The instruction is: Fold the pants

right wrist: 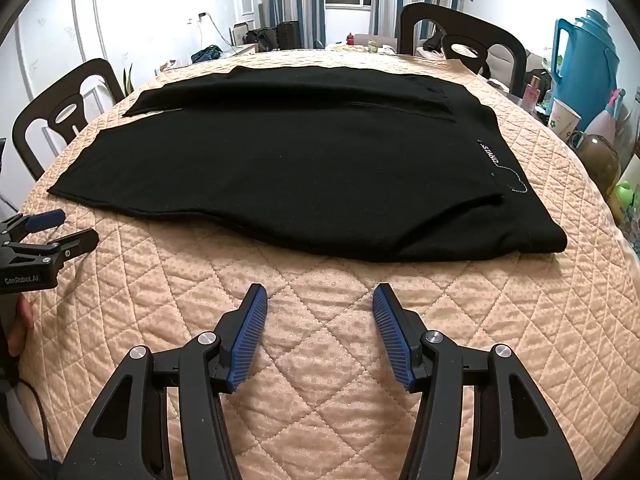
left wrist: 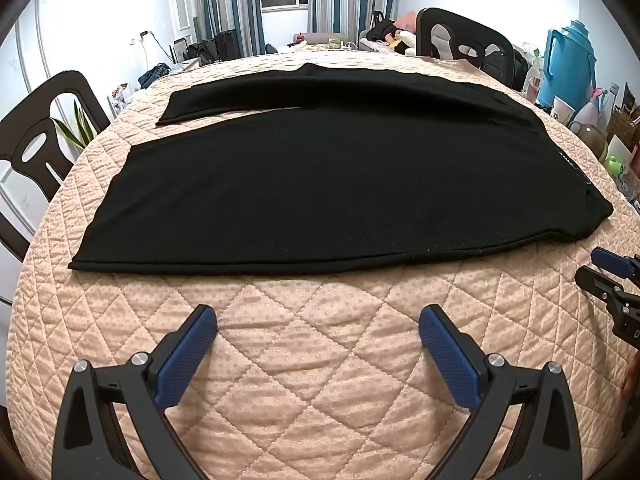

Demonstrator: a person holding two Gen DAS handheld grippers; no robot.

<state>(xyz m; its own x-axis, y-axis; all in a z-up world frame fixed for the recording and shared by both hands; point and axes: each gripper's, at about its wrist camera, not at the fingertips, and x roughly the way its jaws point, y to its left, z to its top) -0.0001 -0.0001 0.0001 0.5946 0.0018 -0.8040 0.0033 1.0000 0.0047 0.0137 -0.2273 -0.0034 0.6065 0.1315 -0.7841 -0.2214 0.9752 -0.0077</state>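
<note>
Black pants (left wrist: 320, 176) lie flat on a round table under a peach quilted cover (left wrist: 320, 360), waist at the right, both legs running left with a narrow gap between them. In the right wrist view the pants (right wrist: 300, 176) show a small white logo near the waist. My left gripper (left wrist: 318, 316) hovers open over bare quilt, short of the near leg's edge. My right gripper (right wrist: 320, 296) is open too, just short of the hem near the waist. Each gripper shows at the edge of the other's view: the right gripper (left wrist: 600, 268), the left gripper (right wrist: 64, 228). Nothing is held.
Dark wooden chairs stand around the table: one chair (left wrist: 36, 148) at the left, another chair (left wrist: 464, 40) at the far right. A blue thermos jug (right wrist: 584, 68), a paper cup (right wrist: 564, 118), bottles and small items crowd the table's right edge.
</note>
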